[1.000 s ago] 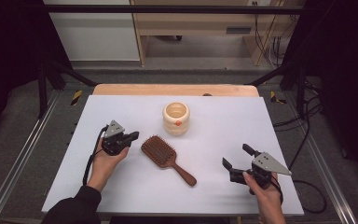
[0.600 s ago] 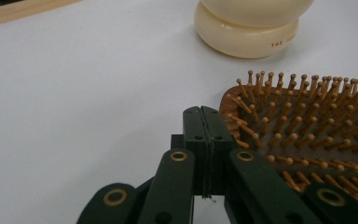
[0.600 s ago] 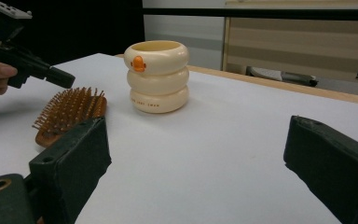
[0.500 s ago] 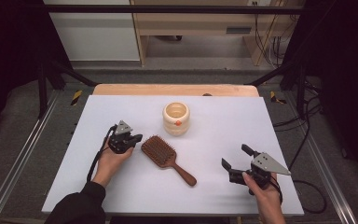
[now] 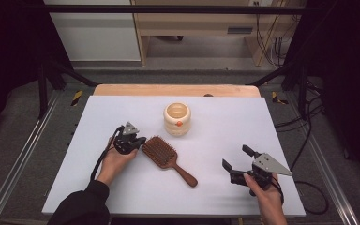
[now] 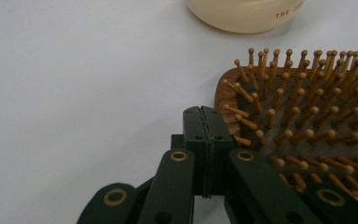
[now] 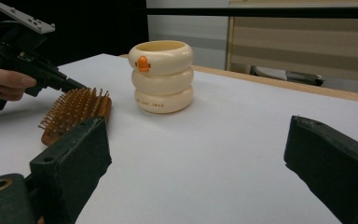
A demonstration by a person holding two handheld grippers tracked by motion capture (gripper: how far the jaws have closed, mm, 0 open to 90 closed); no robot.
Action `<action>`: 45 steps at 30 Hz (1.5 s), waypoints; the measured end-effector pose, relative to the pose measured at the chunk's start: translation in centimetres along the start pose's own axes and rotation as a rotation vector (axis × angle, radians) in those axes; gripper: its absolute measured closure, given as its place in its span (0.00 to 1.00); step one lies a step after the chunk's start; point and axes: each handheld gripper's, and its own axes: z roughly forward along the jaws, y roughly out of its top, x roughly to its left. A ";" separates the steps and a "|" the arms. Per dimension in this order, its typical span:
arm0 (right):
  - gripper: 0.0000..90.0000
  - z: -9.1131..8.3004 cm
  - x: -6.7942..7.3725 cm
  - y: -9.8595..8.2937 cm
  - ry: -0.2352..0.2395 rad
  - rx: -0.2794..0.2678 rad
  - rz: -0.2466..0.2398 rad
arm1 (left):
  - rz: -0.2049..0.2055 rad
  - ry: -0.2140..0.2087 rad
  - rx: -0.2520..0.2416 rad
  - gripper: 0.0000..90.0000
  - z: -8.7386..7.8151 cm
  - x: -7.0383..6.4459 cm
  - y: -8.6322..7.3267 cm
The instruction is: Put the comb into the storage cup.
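left gripper (image 5: 139,141) moved right across the table, now at the hairbrush (image 5: 161,151) head's edge, jaws together

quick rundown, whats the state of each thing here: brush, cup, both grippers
hairbrush: lying flat on the table, bristles up, handle pointing toward the person's right
cream cup: upright, open at the top, apart from the hairbrush
left gripper: jaws shut with nothing between them, tip at the edge of the hairbrush head among the bristles
right gripper: jaws wide open, holding nothing, apart from the hairbrush
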 end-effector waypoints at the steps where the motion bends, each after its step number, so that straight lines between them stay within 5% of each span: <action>1: 0.08 0.0 0.0 0.0 0.001 -0.001 -0.001 | 0.002 0.002 0.002 1.00 0.0 0.0 0.0; 19: 0.08 0.1 0.4 0.1 0.014 0.017 -0.003 | 0.041 -0.018 0.026 1.00 0.0 -1.4 0.1; 45: 0.07 0.0 0.7 0.2 0.018 0.040 -0.007 | 0.130 -0.107 0.020 1.00 0.3 -7.3 0.7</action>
